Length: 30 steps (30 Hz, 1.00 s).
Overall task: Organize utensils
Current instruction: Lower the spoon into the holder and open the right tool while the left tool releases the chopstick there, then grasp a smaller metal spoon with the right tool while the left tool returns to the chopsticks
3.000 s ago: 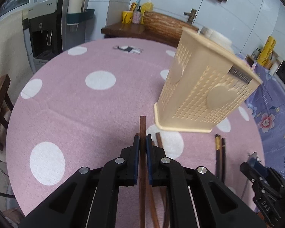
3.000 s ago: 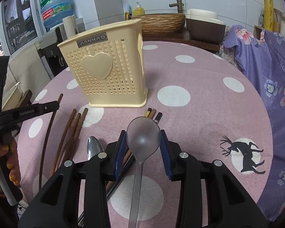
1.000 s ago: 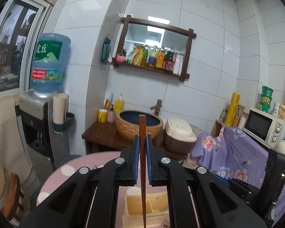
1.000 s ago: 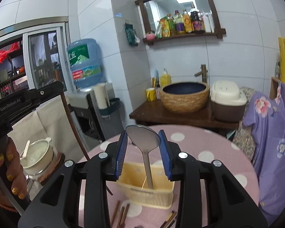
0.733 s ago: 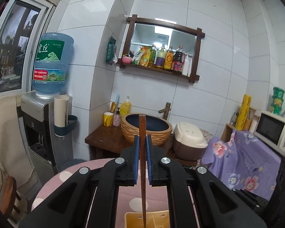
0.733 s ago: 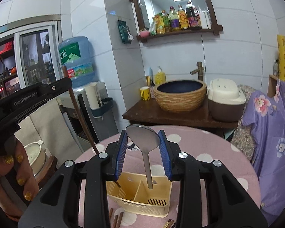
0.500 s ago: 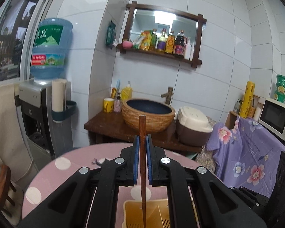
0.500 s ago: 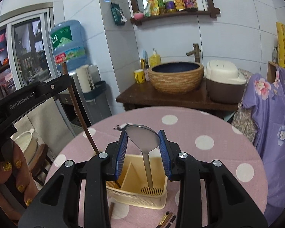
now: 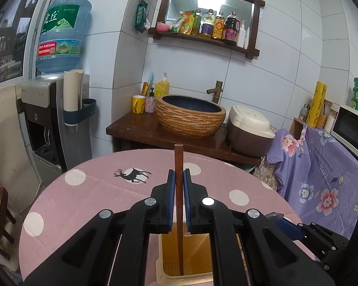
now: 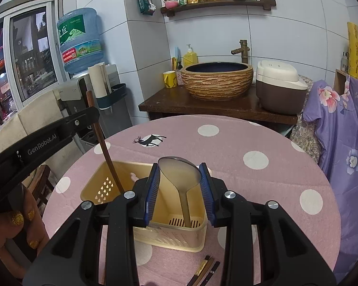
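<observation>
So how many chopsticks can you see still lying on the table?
3, bunched together on the tablecloth in front of the holder, near the bottom edge: chopsticks. Others may be hidden behind the grippers.

Chopsticks (image 10: 204, 271) cut off below

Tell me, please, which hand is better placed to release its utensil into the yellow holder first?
Right: the spoon in the right gripper already reaches the slotted floor of the holder. The chopstick in the left gripper looks close too.

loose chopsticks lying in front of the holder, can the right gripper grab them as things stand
Probably not yet: the right gripper is shut on the spoon, whose handle hangs in the holder. The loose chopsticks lie uncovered on the table.
</observation>
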Motion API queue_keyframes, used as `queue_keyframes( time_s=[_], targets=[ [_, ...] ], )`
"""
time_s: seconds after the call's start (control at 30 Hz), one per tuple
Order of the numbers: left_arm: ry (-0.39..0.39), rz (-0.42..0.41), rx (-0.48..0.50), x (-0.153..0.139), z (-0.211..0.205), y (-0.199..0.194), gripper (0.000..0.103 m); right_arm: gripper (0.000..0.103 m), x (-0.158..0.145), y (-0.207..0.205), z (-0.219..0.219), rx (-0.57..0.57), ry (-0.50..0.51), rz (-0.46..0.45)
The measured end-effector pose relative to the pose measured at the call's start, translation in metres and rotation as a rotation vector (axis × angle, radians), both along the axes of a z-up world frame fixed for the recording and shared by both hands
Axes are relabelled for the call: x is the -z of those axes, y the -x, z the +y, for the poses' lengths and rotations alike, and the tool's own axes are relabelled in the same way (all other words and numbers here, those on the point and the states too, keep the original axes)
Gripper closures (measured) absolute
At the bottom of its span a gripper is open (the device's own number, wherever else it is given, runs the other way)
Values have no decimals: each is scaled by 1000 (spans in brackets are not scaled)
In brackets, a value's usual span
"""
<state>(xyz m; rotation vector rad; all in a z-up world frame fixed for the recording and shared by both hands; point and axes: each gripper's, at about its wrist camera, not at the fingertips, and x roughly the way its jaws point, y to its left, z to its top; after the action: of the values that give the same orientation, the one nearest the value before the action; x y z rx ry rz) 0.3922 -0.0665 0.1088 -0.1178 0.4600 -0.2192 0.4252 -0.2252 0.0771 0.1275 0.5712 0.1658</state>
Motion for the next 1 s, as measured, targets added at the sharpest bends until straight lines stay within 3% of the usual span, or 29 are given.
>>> queue_keyframes(
  time_s=[0.07, 0.1, 0.33, 0.37, 0.43, 0.47, 0.5, 0.63, 0.73, 0.8, 0.87, 1.0],
  targets=[
    [6, 15, -1, 4, 1, -2, 95, 69, 3, -2, -1, 6, -2, 4],
    [8, 23, 1, 6, 1, -3, 95, 76, 5, -3, -1, 8, 2, 9],
    [19, 22, 11, 5, 6, 5, 94, 74, 10, -1, -6, 27, -14, 0],
    [17, 19, 15, 4, 7, 7, 92, 72, 10, 0, -7, 27, -13, -4],
    [20, 8, 19, 2, 10, 15, 73, 60, 8, 7, -7, 26, -15, -18],
    [25, 0, 17, 2, 12, 19, 53, 56, 7, 10, -8, 26, -16, -26],
    [33, -13, 12, 1, 16, 25, 41, 52, 6, 15, -8, 26, -18, -39],
    [17, -23, 14, 2, 26, 47, 34, 50, 4, 34, -8, 20, 9, -56],
    [11, -1, 24, 7, 36, 61, 22, 48, 7, 51, -6, 13, 36, -46],
    [-44, 11, 19, 11, 39, 72, 17, 46, 11, 64, -5, 3, 48, -41],
    [-105, 6, 8, 16, 42, 86, 16, 46, 19, 76, -4, 0, 66, -18],
    [-85, 45, 24, 32, 53, 103, 15, 46, 38, 94, -4, -18, 57, 36]
  ],
)
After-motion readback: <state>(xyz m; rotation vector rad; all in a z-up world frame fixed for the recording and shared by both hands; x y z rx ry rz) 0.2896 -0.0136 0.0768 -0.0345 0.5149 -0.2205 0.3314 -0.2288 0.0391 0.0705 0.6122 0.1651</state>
